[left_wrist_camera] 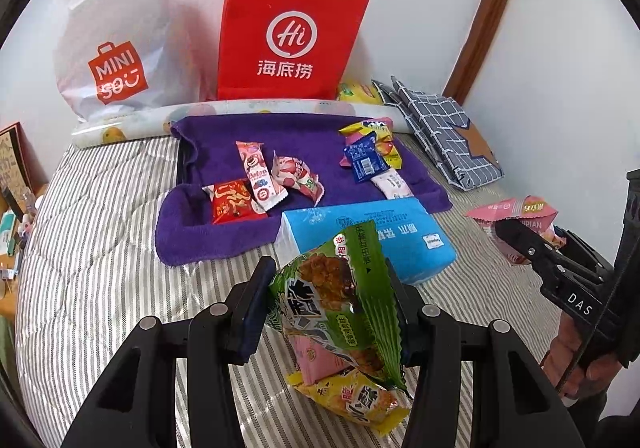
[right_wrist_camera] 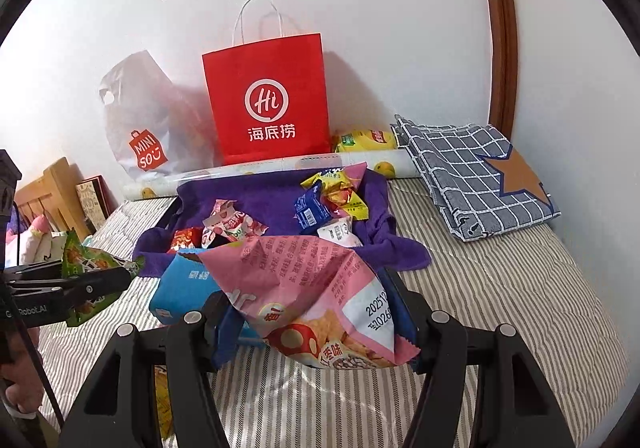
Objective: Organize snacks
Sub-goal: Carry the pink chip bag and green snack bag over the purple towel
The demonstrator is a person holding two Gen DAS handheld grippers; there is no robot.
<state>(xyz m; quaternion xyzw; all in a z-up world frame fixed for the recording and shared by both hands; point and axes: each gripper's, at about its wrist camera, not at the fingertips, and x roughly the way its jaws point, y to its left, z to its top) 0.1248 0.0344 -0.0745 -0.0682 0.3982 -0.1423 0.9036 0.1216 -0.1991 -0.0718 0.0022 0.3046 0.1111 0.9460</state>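
My left gripper is shut on a green snack packet and holds it above the striped bed; it also shows in the right wrist view. My right gripper is shut on a pink snack packet, seen from the left wrist view too. A purple towel lies ahead with two groups of small snacks: red and pink ones on the left, blue and yellow ones on the right. A yellow packet and a pink packet lie below the left gripper.
A blue tissue pack lies at the towel's near edge. A red paper bag and a white Miniso bag lean on the wall. A folded checked cloth lies at the right. A rolled mat lies behind the towel.
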